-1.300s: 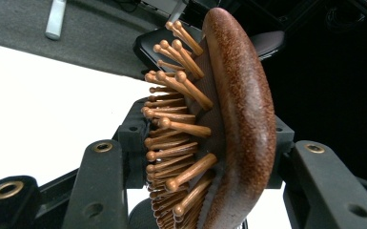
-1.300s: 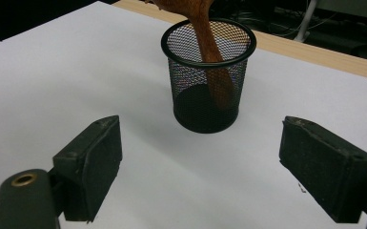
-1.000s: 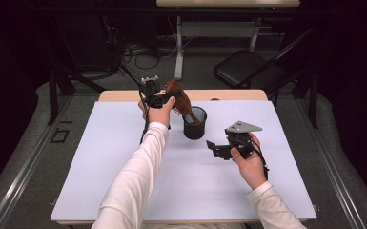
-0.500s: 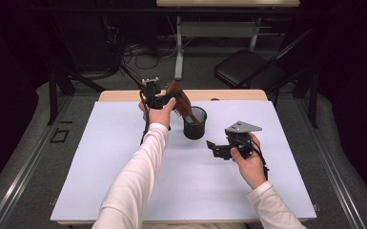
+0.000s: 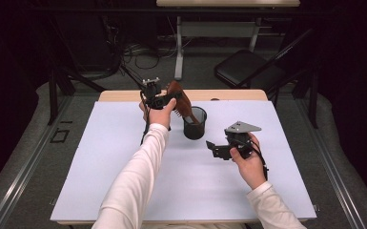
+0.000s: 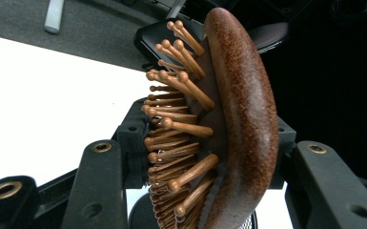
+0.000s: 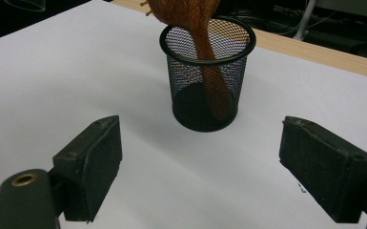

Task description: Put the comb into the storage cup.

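A person works at a white surface (image 5: 124,157) with tongs in each hand. The left tongs (image 5: 158,99) are clamped on the head of a brown wooden hairbrush (image 5: 181,100), its pegs facing the person's left. The brush leans with its handle down inside a black mesh cup (image 5: 195,125) standing near the far edge of the surface. The right tongs (image 5: 215,149) hover nearer the person, jaws wide apart and holding nothing, pointed at the cup.
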`<state>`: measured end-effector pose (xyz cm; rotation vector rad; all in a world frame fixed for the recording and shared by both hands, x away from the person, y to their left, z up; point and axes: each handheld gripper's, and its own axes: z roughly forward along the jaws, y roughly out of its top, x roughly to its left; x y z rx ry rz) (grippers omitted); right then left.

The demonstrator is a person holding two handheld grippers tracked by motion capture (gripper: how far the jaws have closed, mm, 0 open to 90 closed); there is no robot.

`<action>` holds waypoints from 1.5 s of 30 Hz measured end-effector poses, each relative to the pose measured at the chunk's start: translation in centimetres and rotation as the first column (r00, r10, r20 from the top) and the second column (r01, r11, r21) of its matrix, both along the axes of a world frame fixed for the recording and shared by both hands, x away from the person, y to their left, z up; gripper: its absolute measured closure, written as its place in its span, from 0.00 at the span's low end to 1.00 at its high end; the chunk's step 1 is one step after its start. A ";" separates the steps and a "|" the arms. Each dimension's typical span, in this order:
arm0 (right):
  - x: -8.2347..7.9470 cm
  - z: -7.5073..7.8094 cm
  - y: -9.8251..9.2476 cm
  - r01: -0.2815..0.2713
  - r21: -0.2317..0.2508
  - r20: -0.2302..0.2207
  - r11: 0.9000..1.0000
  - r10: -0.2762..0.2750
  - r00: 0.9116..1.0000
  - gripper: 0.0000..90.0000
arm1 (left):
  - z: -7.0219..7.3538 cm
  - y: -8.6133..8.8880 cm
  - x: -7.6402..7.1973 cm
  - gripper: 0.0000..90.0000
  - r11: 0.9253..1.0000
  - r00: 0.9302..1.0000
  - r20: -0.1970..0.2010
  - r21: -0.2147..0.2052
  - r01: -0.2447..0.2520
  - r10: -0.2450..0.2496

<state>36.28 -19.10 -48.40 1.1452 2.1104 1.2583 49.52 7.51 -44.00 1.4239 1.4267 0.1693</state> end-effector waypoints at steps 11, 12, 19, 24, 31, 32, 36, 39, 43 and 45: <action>0.1 -0.1 0.1 -0.002 -0.005 -0.003 1.000 0.002 1.000 0.16 | 0.0 -0.1 -0.1 0.55 1.000 1.000 0.004 0.006 -0.003 0.003; 0.0 -0.1 0.1 -0.001 -0.003 -0.004 1.000 0.001 1.000 0.16 | 0.0 -0.1 -0.1 0.55 1.000 1.000 0.006 0.004 -0.005 0.005; 0.0 0.0 0.0 0.001 -0.002 -0.002 1.000 -0.001 1.000 0.16 | -0.4 0.1 -0.2 0.54 1.000 1.000 0.011 -0.006 -0.019 0.019; 0.0 0.0 0.0 0.000 0.000 -0.001 1.000 0.000 1.000 0.16 | -0.8 0.8 0.0 0.54 0.999 1.000 -0.011 -0.030 -0.028 0.027; 0.1 -0.1 0.1 -0.004 -0.007 -0.002 1.000 0.004 1.000 0.16 | -0.9 0.8 0.0 0.54 0.999 1.000 -0.003 -0.038 -0.025 0.025; 0.1 -0.1 0.1 -0.004 -0.007 -0.002 1.000 0.004 1.000 0.16 | -0.9 0.9 0.0 0.53 0.999 1.000 -0.002 -0.038 -0.026 0.026; 0.0 -0.1 0.0 0.001 -0.001 -0.007 1.000 -0.002 1.000 0.16 | -1.0 1.0 0.0 0.53 0.999 1.000 -0.001 -0.043 -0.025 0.025; 0.1 -0.1 0.0 0.000 -0.003 -0.005 1.000 0.000 1.000 0.16 | -1.1 1.0 -0.1 0.53 0.999 1.000 0.002 -0.045 -0.026 0.026; 0.1 -0.2 0.1 -0.002 -0.010 -0.009 1.000 0.001 1.000 0.16 | -1.1 1.2 -0.1 0.52 0.999 1.000 0.001 -0.041 -0.021 0.021; 0.1 -0.2 0.1 -0.002 -0.012 -0.009 1.000 0.002 1.000 0.16 | -1.1 1.3 -0.1 0.52 0.999 1.000 0.001 -0.045 -0.024 0.024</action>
